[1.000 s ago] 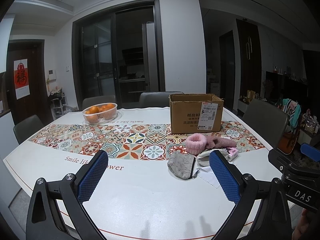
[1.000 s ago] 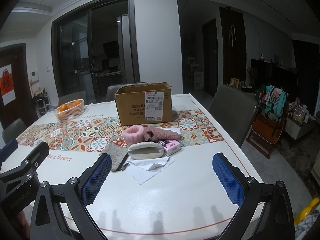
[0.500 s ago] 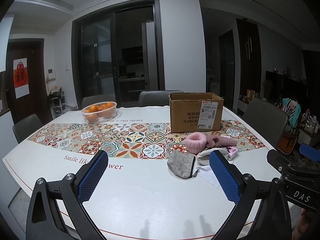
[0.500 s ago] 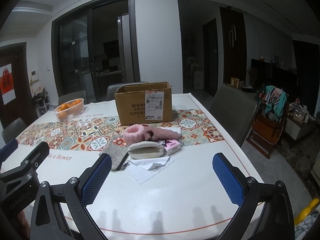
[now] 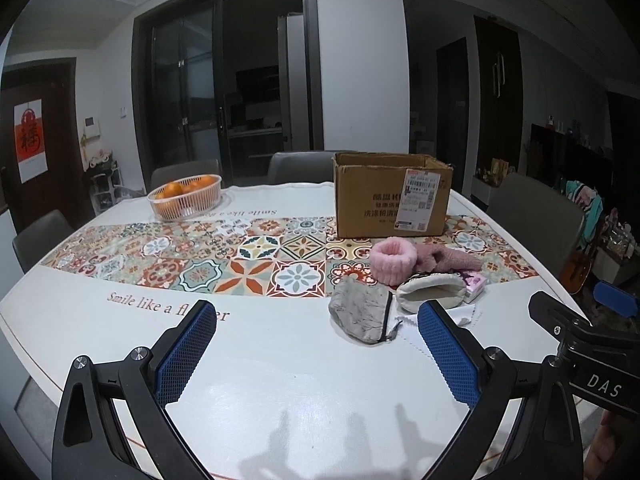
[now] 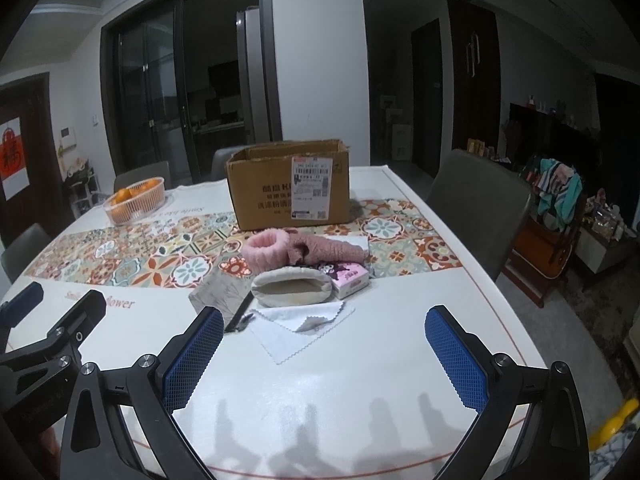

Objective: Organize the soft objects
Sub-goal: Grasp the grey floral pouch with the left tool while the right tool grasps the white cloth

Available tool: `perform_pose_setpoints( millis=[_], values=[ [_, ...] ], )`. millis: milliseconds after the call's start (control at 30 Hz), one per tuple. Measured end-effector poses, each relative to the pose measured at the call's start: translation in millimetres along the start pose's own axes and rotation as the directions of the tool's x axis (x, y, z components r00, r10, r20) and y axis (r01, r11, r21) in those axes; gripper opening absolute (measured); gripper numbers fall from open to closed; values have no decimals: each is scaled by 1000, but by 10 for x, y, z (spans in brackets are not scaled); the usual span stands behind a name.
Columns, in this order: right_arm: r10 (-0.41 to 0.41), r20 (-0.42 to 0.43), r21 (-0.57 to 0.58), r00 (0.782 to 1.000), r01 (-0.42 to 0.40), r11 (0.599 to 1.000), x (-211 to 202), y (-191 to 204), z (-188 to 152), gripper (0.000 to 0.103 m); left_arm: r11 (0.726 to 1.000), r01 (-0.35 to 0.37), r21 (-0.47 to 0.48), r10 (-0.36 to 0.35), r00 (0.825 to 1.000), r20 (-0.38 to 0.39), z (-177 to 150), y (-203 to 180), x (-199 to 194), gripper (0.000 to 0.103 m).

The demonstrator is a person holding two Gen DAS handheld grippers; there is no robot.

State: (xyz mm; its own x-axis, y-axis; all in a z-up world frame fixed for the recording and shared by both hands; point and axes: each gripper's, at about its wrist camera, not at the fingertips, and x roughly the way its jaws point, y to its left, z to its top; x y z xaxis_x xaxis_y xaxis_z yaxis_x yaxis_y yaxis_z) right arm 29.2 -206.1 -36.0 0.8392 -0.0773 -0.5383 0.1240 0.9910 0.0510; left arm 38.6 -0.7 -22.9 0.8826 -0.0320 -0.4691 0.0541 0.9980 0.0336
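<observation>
Lying clustered, fuzzy pink cuff point(image 6: 267, 249), cream pouch point(image 6: 292, 291), zigzag-edged cloth point(image 6: 298, 327)

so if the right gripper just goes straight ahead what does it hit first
Probably the white cloth lying flat on the table, then the cream pouch behind it. The right gripper is open and empty; depth is hard to judge through the fisheye.

A fluffy pink fabric band point(image 6: 267, 249) is seen upright beside a dusty-pink knitted glove point(image 6: 334, 251) lying flat. A cream cloth pouch point(image 6: 292, 287) gapes open in front, a grey zipped fabric pouch point(image 5: 360, 316) touching its left. A white zigzag-edged cloth point(image 6: 296, 326) lies flat nearest. An open brown cardboard box point(image 6: 288, 188) stands behind.
</observation>
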Motion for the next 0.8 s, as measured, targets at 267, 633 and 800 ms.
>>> perform_pose_setpoints(
  millis=[267, 633, 800],
  values=[
    [23, -61, -2, 998, -23, 1000, 397, 50, 24, 102, 999, 40, -8, -41, 997, -60, -2, 2, 380, 94],
    [37, -162, -26, 986, -41, 999, 978, 96, 3, 101, 998, 60, 13, -58, 990, -131, -14, -47, 903, 90],
    [41, -216, -23, 975, -47, 999, 1268, 90, -18, 99, 997, 79, 17, -74, 982, -172, -47, -65, 1168, 87]
  ],
)
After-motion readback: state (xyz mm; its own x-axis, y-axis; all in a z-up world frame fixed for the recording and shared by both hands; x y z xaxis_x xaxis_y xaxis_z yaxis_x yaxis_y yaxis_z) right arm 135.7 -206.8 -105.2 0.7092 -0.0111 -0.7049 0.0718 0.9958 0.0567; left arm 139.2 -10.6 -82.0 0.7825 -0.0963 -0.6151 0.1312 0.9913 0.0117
